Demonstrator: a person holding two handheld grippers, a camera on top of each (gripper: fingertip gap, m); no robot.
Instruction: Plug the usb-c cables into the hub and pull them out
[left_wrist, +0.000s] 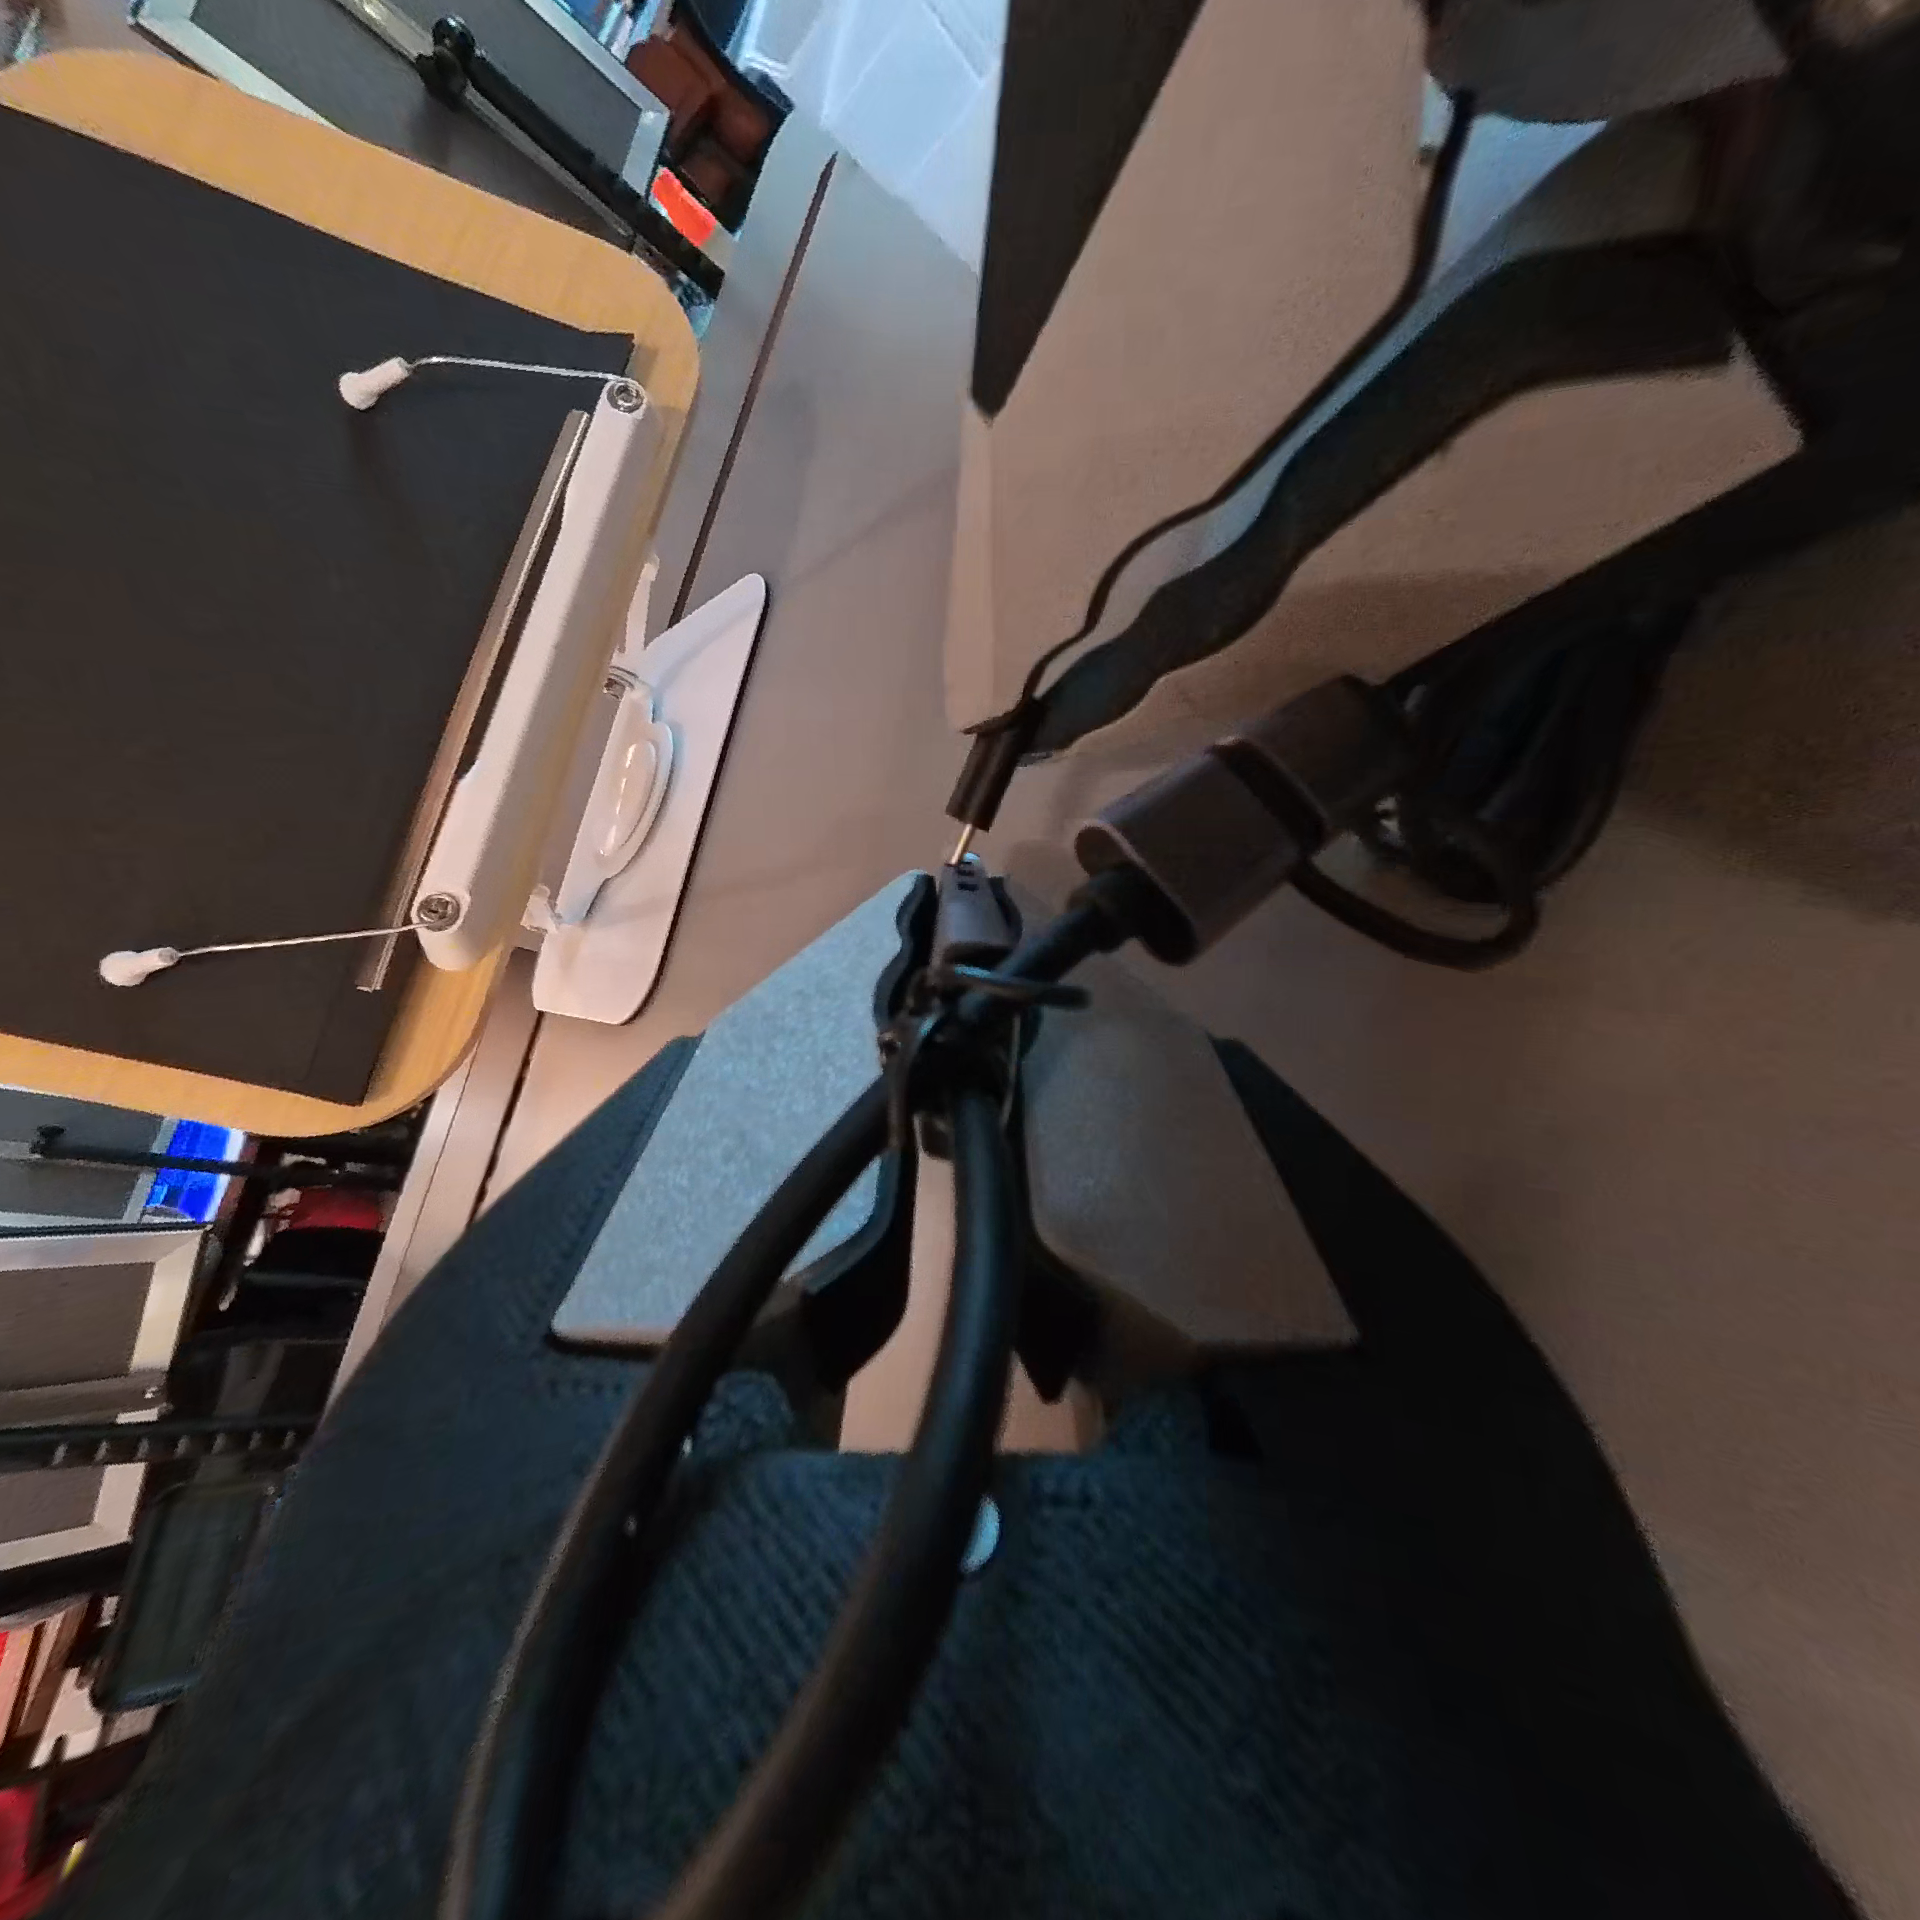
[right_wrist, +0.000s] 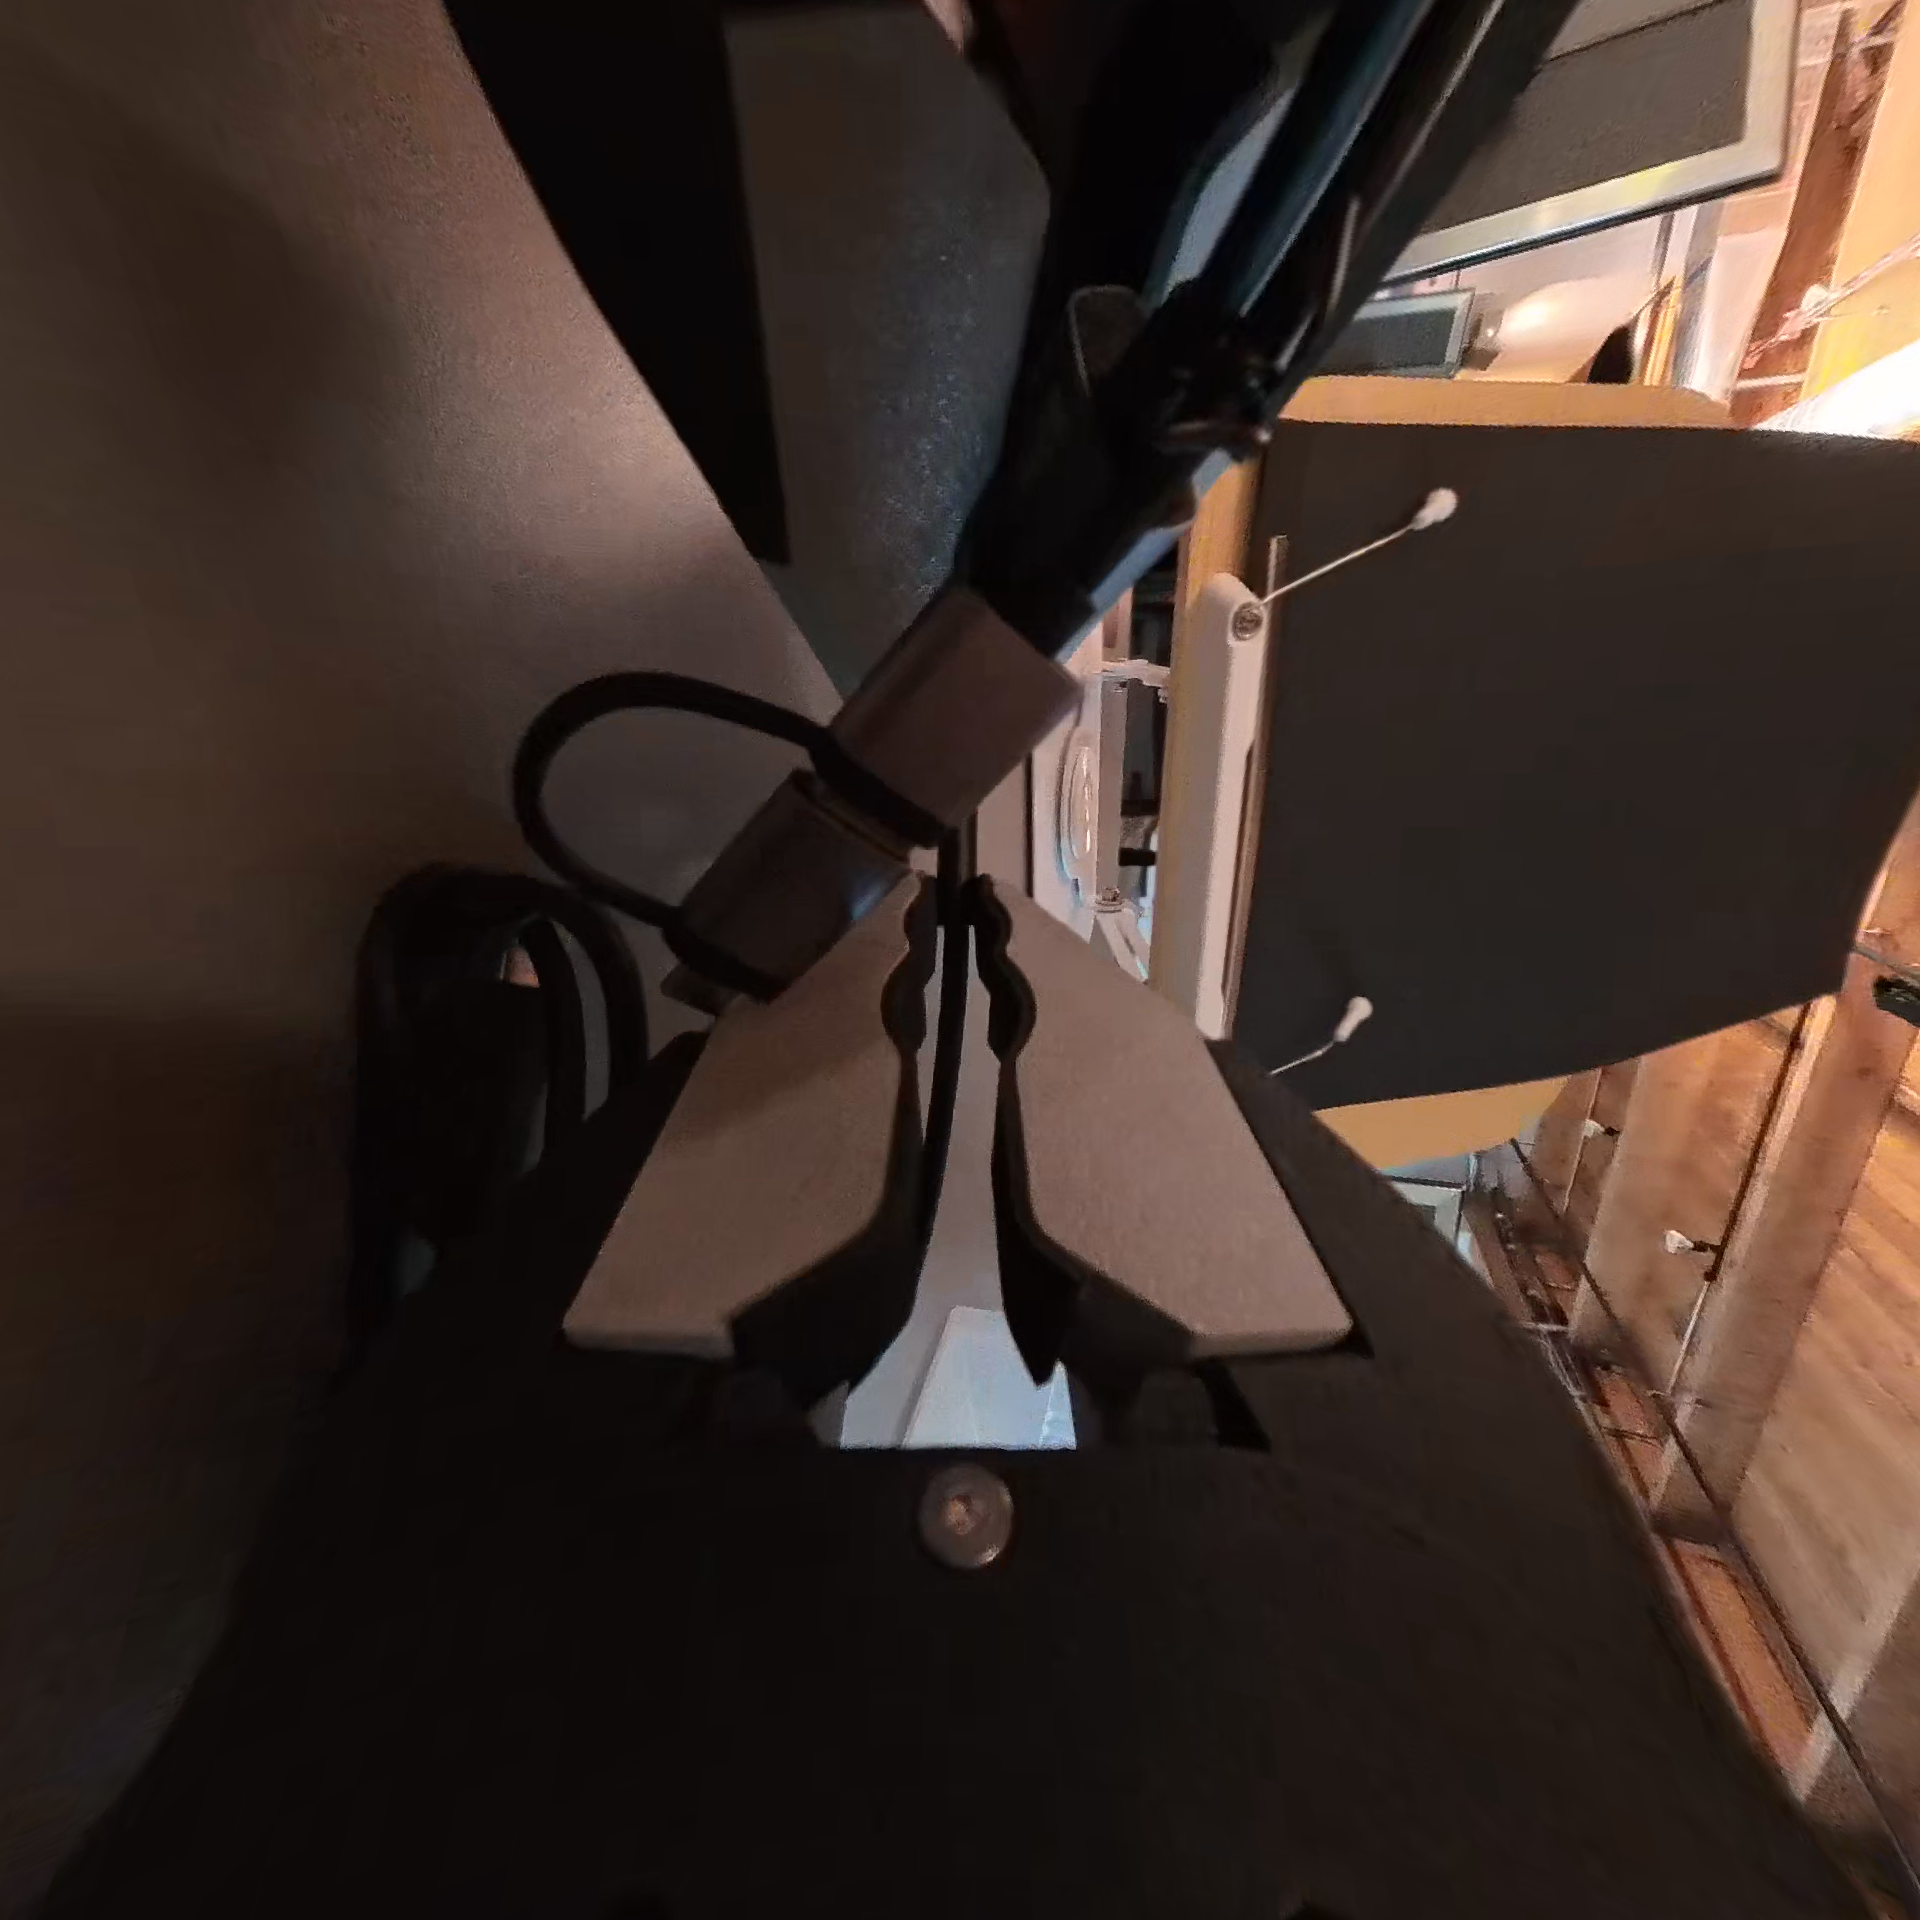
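Note:
In the left wrist view my left gripper (left_wrist: 961, 909) is shut on a black connector piece and the thick black cable (left_wrist: 966, 1195) that runs from the grey metal hub (left_wrist: 1210, 831). The hub hangs just right of my fingertips. A thin black usb-c cable (left_wrist: 1195, 551) comes down from my right gripper at the top right. Its plug (left_wrist: 982, 769) points at the black piece, its metal tip right at it. In the right wrist view my right gripper (right_wrist: 951, 899) is shut on this thin cable (right_wrist: 940, 1039). The hub (right_wrist: 951, 707) lies just beyond its fingertips, below the left gripper (right_wrist: 1122, 395).
A wooden board (left_wrist: 644, 343) with a black sheet (left_wrist: 239, 582) on a white stand (left_wrist: 613, 748) is at the left, also in the right wrist view (right_wrist: 1558, 727). A coiled black cable (right_wrist: 468, 1039) lies on the beige tabletop (left_wrist: 1558, 1143). Shelves and clutter are behind. Only a small space, under 4 cm, lies between the two pairs of fingers.

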